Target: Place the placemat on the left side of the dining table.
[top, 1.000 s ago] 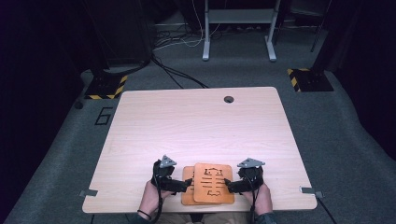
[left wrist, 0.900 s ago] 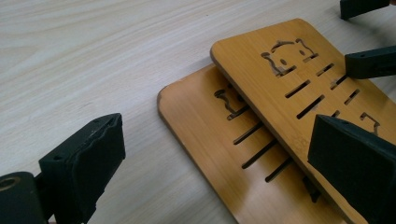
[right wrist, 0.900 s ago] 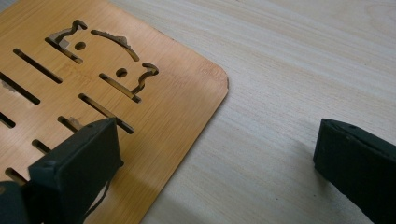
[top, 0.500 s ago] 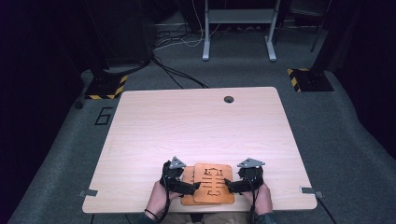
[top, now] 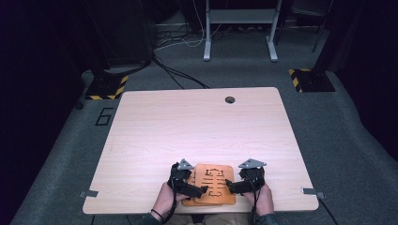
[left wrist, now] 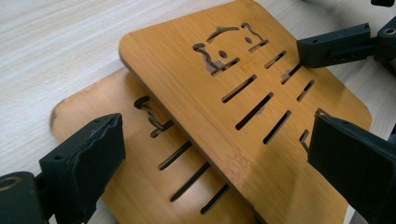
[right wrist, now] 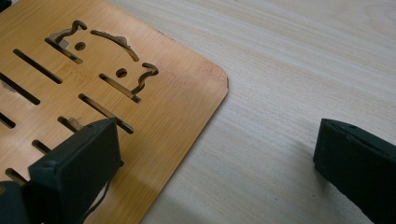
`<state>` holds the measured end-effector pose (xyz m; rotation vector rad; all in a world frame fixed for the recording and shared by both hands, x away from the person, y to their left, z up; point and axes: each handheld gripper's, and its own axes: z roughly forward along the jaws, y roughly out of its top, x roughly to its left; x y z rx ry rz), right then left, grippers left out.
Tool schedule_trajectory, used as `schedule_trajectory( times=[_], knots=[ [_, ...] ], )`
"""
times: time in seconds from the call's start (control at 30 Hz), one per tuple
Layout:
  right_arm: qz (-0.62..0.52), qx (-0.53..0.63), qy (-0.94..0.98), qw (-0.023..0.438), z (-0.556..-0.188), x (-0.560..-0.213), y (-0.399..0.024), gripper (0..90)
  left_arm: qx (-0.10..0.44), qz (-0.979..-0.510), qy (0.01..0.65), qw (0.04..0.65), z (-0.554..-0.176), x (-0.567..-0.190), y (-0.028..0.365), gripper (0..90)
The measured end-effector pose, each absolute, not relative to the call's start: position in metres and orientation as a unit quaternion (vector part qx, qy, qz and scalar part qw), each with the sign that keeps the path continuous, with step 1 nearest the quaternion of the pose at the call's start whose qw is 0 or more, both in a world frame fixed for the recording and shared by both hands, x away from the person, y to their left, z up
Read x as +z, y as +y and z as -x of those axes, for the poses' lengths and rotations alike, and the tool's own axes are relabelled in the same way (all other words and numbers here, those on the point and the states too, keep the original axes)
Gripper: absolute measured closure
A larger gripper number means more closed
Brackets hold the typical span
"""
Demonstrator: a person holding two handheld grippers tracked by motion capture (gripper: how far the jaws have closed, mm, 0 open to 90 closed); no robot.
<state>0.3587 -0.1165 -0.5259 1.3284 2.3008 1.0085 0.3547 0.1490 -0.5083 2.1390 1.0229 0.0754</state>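
Both tools, left tool (top: 202, 190) and right tool (top: 227, 183), released over two stacked orange slotted bamboo boards (top: 212, 180).
Pale wooden table (top: 187, 126) stands on grey carpet floor (top: 338, 126), dark room.

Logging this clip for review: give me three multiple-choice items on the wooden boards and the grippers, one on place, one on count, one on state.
1. Where on the pale wooden table do the orange slotted bamboo boards lie?
A. far edge by the round hole
B. near edge, between the two grippers
C. left corner

2. How many boards are stacked?
A. one
B. two
C. four

3. How do the right gripper's jaws stand?
A. open
C. clamped on a board
B. shut on nothing

Answers:
1 B: the high view shows them between the left gripper and right gripper.
2 B: the upper board overlaps a lower board.
3 A: one jaw is above the board, the other over bare table.
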Motion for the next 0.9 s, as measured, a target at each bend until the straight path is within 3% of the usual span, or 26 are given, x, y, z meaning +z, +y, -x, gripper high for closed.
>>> schedule_trajectory(
  times=[0.9],
  knots=[
    [-0.464,0.35,0.8,0.149,-0.359,-0.526,-0.117,0.2,0.012,-0.837,0.394,0.379,-0.354,-0.507,0.136,3.9]
  ],
)
